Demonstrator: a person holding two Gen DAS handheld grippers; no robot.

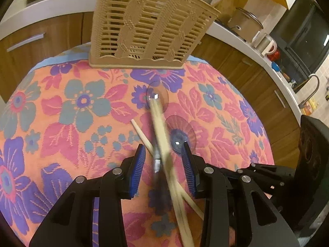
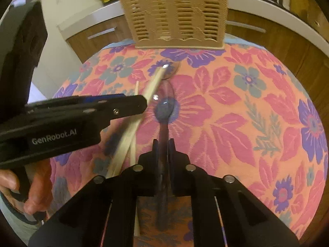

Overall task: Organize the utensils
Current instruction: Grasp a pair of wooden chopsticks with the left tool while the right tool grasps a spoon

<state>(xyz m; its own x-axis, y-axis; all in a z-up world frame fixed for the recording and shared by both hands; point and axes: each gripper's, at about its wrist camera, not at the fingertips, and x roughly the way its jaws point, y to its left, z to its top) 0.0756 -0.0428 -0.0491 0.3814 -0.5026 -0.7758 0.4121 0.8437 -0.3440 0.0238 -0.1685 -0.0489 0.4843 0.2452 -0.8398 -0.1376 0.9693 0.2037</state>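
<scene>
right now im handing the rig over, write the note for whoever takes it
left gripper: open, straddling the chopsticks, not clamped.
right gripper: shut on the handle of a clear spoon.
second clear spoon lies on the floral cloth; basket stands at its far edge.
done: no utensil visibly in the basket.
left: close on the chopsticks, then carry everything to the basket.

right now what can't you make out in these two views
- Left wrist view: chopsticks are motion-blurred between the left gripper pads; contact unclear.
- Right wrist view: the clear spoon handle vanishes inside the right gripper.
- Both views: the basket interior is screened by its slats.
</scene>
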